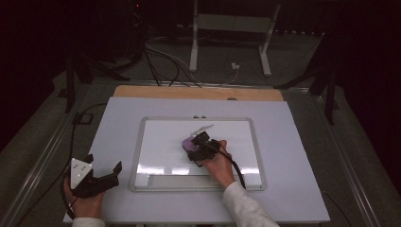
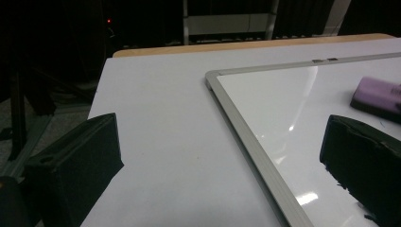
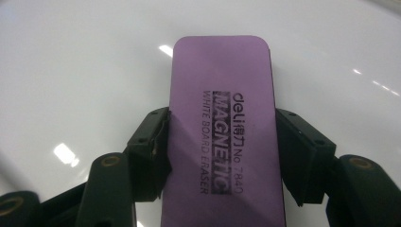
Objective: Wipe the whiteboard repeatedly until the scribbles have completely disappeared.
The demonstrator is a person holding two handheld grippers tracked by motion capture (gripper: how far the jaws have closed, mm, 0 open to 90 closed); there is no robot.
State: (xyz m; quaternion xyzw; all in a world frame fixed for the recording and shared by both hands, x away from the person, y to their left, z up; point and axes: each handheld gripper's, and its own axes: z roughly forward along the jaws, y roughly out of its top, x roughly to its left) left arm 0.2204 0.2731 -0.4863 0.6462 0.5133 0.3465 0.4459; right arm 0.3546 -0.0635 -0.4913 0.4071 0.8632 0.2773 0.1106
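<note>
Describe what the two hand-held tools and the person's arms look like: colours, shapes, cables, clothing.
Both tools are black, each with two blocky, angular jaws. The left tool carries a pale grey three-cornered plate with small dots on top, and a black cable loops from it. The right tool trails a black cable back past the wrist. The person wears light, off-white long sleeves.

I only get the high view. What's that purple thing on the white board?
Observer: A whiteboard eraser; the right gripper view shows "MAGNETIC WHITE BOARD ERASER" printed on it.
Operator: Is it being squeezed?
Observer: Yes, the right gripper has its jaws pressed on both long sides.
Operator: And the other gripper?
Observer: The left gripper stands open above the table, with the whiteboard edge between its jaws.
</note>
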